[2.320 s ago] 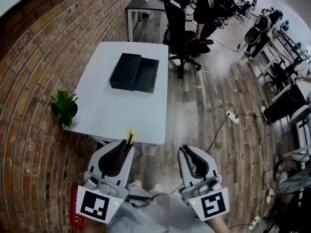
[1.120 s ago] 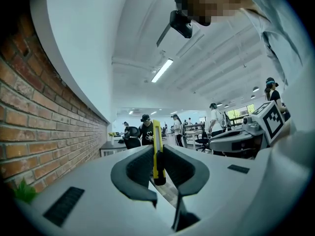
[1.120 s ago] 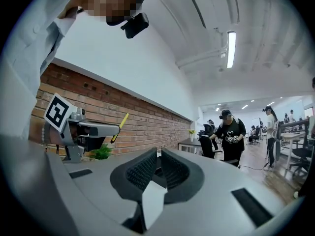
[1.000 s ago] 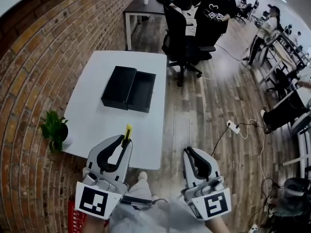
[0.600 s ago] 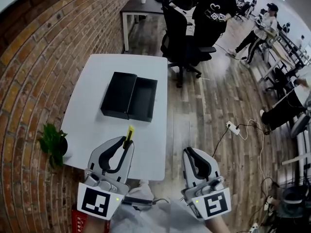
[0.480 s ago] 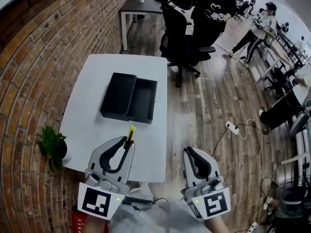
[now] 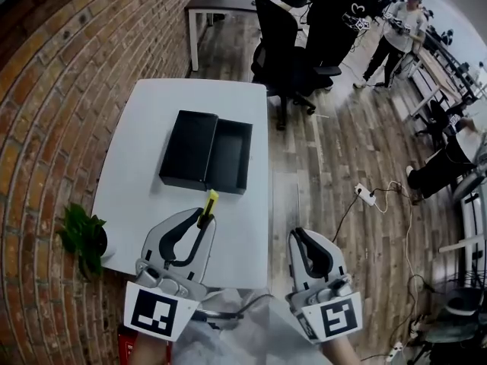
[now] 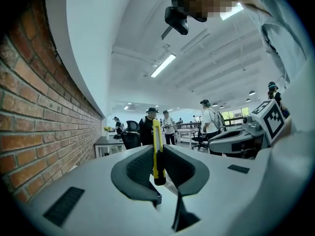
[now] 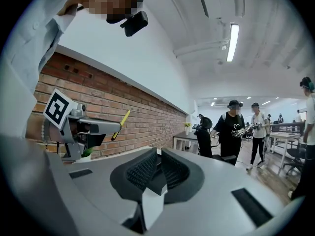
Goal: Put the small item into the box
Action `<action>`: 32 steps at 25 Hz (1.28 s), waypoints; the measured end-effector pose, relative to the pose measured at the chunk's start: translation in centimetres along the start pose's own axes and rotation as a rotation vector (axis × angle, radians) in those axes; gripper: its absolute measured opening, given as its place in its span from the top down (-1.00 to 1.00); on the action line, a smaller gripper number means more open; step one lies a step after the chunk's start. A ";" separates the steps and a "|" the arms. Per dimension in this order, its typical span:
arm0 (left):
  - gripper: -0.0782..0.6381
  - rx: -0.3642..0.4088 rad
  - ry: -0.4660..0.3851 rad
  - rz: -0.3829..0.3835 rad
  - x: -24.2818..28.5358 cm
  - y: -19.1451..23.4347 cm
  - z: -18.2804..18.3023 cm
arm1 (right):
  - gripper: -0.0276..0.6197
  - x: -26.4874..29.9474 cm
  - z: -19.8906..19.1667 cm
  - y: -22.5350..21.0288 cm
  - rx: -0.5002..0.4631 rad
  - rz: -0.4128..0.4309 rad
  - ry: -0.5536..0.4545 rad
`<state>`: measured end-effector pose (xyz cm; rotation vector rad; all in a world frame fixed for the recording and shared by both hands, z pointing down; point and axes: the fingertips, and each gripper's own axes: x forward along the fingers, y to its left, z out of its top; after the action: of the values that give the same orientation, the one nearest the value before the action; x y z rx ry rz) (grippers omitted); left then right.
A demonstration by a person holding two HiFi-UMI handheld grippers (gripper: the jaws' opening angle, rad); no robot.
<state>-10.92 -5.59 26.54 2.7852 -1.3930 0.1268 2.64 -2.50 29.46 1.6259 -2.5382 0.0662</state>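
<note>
Clamping the item (image 7: 210, 201) lengthwise in the left claw (image 7: 204, 220), aiming it straight ahead at the box (image 7: 207, 150), with the empty right claw (image 7: 301, 236) pinched closed farther off.

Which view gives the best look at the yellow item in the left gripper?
The left gripper view: the yellow item stands close up, clamped between the jaws. The head view shows only its tip poking past them. The right gripper view shows the item small, off to the side.

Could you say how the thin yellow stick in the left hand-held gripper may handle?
The thin yellow-and-black stick juts straight from the left hand-held gripper, so probably stiff. So slim, it is likely light.
</note>
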 end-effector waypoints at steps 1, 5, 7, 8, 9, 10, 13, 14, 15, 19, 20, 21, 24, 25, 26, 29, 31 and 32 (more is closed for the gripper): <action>0.58 -0.004 0.001 0.000 0.1 0.2 -0.1 | 0.74 0.2 0.0 0.0 0.000 -0.001 0.002; 0.58 -0.018 0.000 0.003 0.8 1.1 -0.7 | 0.74 1.0 -0.5 -0.3 0.005 -0.007 0.011; 0.58 -0.019 0.007 0.009 1.1 1.3 -1.0 | 0.74 1.4 -0.8 -0.6 0.008 -0.003 0.013; 0.58 -0.017 0.011 0.011 1.3 1.4 -1.1 | 0.74 1.7 -0.9 -0.7 0.009 0.001 0.013; 0.58 -0.016 0.014 0.014 1.6 1.5 -1.1 | 0.74 1.9 -0.9 -0.9 0.011 0.005 0.013; 0.58 -0.016 0.018 0.017 1.9 1.5 -1.1 | 0.74 2.1 -1.0 -1.1 0.014 0.010 0.014; 0.58 -0.016 0.029 0.029 2.6 1.8 -1.4 | 0.74 2.9 -1.1 -1.5 0.015 0.027 0.013; 0.58 -0.016 0.032 0.031 2.9 1.9 -1.5 | 0.74 3.2 -1.2 -1.6 0.015 0.032 0.014; 0.58 -0.015 0.035 0.033 3.2 2.0 -1.5 | 0.74 3.4 -1.3 -1.7 0.016 0.037 0.016; 0.58 -0.008 0.045 0.030 4.8 2.2 -1.8 | 0.74 4.4 -1.8 -2.5 0.019 0.055 0.024; 0.58 -0.009 0.047 0.031 5.3 2.3 -1.9 | 0.74 4.6 -1.9 -2.8 0.020 0.060 0.027; 0.58 -0.012 0.049 0.033 5.8 2.3 -2.0 | 0.74 4.9 -2.1 -3.0 0.021 0.065 0.030; 0.58 -0.026 0.055 0.034 6.9 2.5 -2.7 | 0.74 5.4 -2.7 -3.5 0.016 0.076 0.038; 0.58 -0.031 0.057 0.034 7.2 2.6 -3.0 | 0.74 5.6 -2.9 -3.5 0.013 0.081 0.040; 0.58 -0.034 0.059 0.034 7.5 2.7 -3.4 | 0.74 5.8 -3.1 -3.6 0.010 0.086 0.041; 0.58 -0.034 0.078 0.039 8.9 3.0 -4.6 | 0.74 6.4 -3.6 -4.3 0.007 0.095 0.044; 0.58 -0.027 0.103 0.044 10.5 3.2 -5.3 | 0.74 6.9 -3.6 -5.6 0.013 0.096 0.045; 0.58 -0.023 0.115 0.046 11.3 3.3 -5.7 | 0.74 7.2 -3.7 -6.2 0.018 0.093 0.046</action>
<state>-7.15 -16.30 33.12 2.6810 -1.4228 0.2654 5.61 -11.20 33.83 1.4936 -2.5847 0.1342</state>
